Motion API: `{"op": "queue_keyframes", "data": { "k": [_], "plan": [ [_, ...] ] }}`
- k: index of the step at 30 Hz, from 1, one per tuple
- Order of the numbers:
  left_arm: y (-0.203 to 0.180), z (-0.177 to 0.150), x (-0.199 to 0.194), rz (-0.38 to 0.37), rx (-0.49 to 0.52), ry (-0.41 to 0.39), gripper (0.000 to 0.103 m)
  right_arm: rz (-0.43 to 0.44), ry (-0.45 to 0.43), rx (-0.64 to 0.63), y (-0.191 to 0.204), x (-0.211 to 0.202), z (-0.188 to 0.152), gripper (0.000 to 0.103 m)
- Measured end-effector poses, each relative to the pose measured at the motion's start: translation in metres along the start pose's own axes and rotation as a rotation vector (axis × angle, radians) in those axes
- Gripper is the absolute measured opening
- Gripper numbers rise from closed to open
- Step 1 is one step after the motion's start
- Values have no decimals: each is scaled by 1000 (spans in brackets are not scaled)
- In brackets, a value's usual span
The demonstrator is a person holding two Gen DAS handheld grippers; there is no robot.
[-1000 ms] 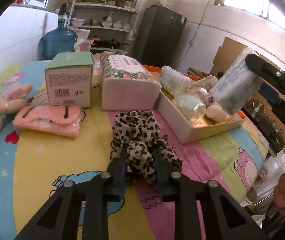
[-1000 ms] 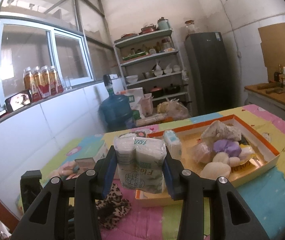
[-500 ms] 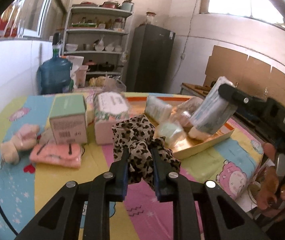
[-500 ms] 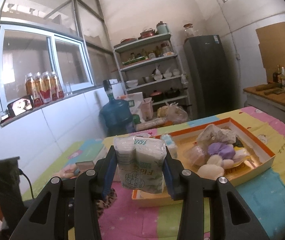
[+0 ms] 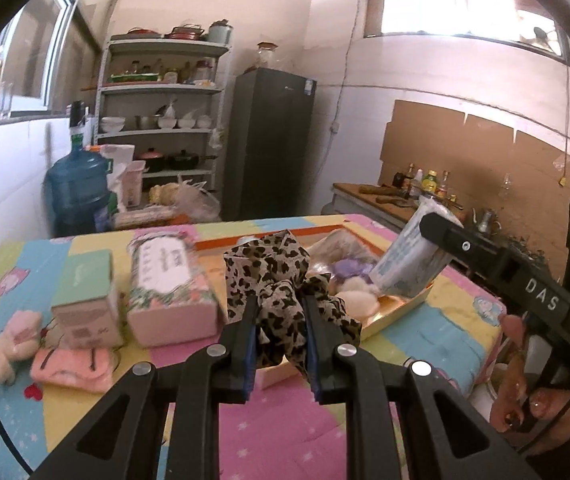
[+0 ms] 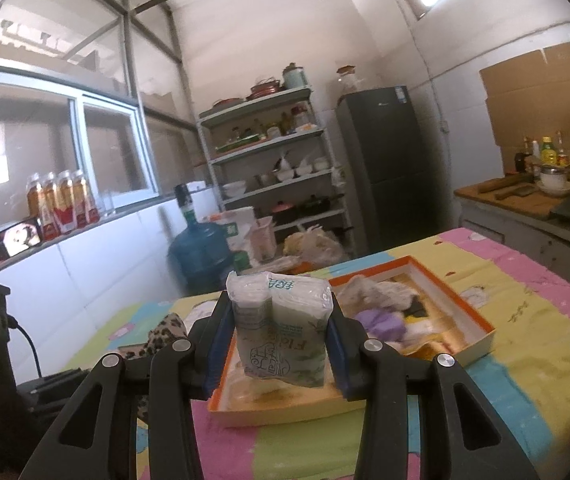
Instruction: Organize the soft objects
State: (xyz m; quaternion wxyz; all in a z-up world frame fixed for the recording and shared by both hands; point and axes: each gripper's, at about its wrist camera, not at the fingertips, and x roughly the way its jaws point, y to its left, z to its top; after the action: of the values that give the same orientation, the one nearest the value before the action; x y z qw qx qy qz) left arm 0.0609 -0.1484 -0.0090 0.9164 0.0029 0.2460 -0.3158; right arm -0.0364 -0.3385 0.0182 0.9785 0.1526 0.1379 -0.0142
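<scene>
My left gripper (image 5: 279,316) is shut on a leopard-print cloth (image 5: 273,276) and holds it up above the table, near the orange-rimmed tray (image 5: 405,304). My right gripper (image 6: 281,332) is shut on a white tissue pack (image 6: 281,332) and holds it over the near end of the tray (image 6: 477,320). The pack also shows in the left wrist view (image 5: 409,264), over the tray's right edge. The tray holds a purple soft piece (image 6: 381,320), pale round pieces (image 5: 357,300) and a light cloth (image 6: 377,292).
On the colourful tablecloth (image 5: 285,420) to the left stand a floral tissue pack (image 5: 169,284), a green-topped box (image 5: 85,300), a pink folded cloth (image 5: 73,368) and a plush toy (image 5: 9,344). A water jug (image 5: 77,188), shelves and a fridge stand behind.
My left gripper lifted the leopard cloth off the table and carried it up toward the tray. My right gripper with the tissue pack moved lower over the tray's near end.
</scene>
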Motion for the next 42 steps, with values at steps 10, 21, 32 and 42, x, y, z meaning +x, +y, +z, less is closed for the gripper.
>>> {"op": "queue_keyframes", "data": {
  "k": [10,21,32,42],
  "plan": [
    [-33,15,27,-46,22,-21,21,-91,-33,30,-44,-4,10,44],
    [-49,18,74,-67,27,27,21,-166,-17,62,-91,7,10,44],
    [-51,8,111,-50,13,99,21,-186,58,40,-117,38,6,44],
    [-46,0,133,-20,3,155,21,-157,130,-9,-118,70,-1,44]
  ]
}}
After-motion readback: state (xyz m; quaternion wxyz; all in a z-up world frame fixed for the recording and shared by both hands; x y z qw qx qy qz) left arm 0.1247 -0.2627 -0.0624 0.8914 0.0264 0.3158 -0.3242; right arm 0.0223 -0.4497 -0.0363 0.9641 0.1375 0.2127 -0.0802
